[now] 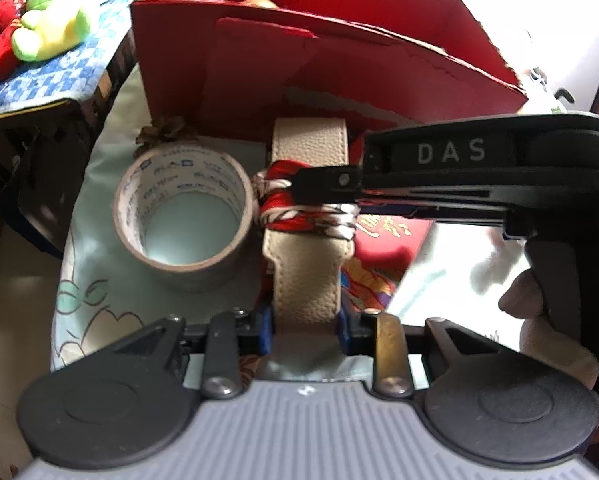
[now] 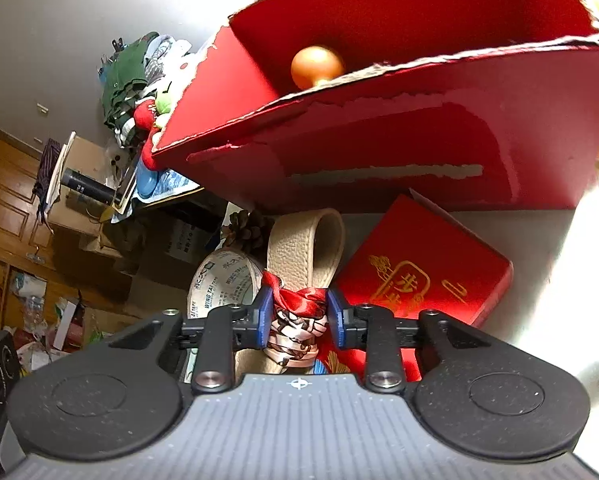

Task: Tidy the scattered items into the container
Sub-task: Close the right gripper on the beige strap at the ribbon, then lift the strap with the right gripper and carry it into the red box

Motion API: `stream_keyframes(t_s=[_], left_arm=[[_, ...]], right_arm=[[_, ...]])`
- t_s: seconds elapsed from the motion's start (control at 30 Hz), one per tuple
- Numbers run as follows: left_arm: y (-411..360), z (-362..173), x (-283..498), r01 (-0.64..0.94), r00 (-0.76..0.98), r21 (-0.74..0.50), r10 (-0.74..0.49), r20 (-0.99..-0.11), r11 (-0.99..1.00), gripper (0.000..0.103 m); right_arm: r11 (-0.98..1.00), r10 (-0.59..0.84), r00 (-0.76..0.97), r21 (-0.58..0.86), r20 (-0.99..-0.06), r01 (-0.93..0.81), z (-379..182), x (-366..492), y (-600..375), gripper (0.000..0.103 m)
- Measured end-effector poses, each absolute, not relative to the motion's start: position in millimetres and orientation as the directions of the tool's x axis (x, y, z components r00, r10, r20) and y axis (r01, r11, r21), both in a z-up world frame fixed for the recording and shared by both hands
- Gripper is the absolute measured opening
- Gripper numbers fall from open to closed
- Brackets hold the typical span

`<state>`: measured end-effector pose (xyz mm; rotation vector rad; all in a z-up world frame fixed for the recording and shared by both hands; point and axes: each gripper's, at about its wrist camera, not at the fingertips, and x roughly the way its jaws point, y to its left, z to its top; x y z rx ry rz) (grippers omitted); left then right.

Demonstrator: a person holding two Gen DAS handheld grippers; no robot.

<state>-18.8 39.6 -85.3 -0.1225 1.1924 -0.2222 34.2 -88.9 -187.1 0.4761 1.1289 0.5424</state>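
Observation:
A beige leather strap (image 1: 305,280) with a red patterned scarf (image 1: 277,204) knotted round its middle lies before the open red cardboard box (image 1: 259,68). My left gripper (image 1: 305,326) is shut on the strap's near end. My right gripper (image 2: 297,318) is shut on the scarf knot (image 2: 299,304); it reaches in from the right in the left wrist view (image 1: 323,196). The strap loop (image 2: 307,248) rises behind the knot. A roll of brown tape (image 1: 187,220) sits left of the strap. A wooden knobbed thing (image 2: 317,66) sits inside the box (image 2: 419,132).
A flat red packet with gold print (image 2: 427,276) lies under the strap on the right. A pine cone (image 1: 165,130) lies between tape and box. Plush toys (image 1: 39,28) rest on a blue checked cloth at left. Cluttered shelves (image 2: 79,200) stand beyond the table.

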Motion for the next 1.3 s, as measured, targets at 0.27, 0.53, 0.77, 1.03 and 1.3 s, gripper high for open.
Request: stream_keyframes(t_s=[0.27,0.53,0.77,1.03,1.3], left_arm=[[23.8,-66.4,-27.0,0.174,0.344,-0.229,-0.277,-0.897,0.958,0.03],[-7.7,-37.4,-28.3,0.278,0.363,-0.233,-0.327,-0.872,0.932,0.03],[-35.0,-11.6,-25.2,0.383,0.375,-0.237,-0.385,-0.844,0.893,0.03],[-56.1,27.3,-2.9,0.481,0.443,-0.199,-0.432,-0.786,0.854,0.031],[-47.1,47.6,51.8,0.504,0.488,-0.164,-0.436,-0.756,0.848,0.031]], right_arm=[[0.762,0.636,0.343,0.633,-0.691,-0.139,-174.8,22.9,-109.2,0.03],[0.757,0.628,0.418,0.64,-0.657,-0.132,-148.2,9.9,-142.5,0.03],[0.745,0.612,0.5,0.659,-0.613,-0.104,-123.0,1.5,-178.0,0.03],[0.765,0.564,0.619,0.627,-0.546,-0.144,-83.3,10.0,-194.8,0.03],[0.776,0.546,0.668,0.607,-0.506,-0.174,-63.0,56.4,-191.8,0.03]])
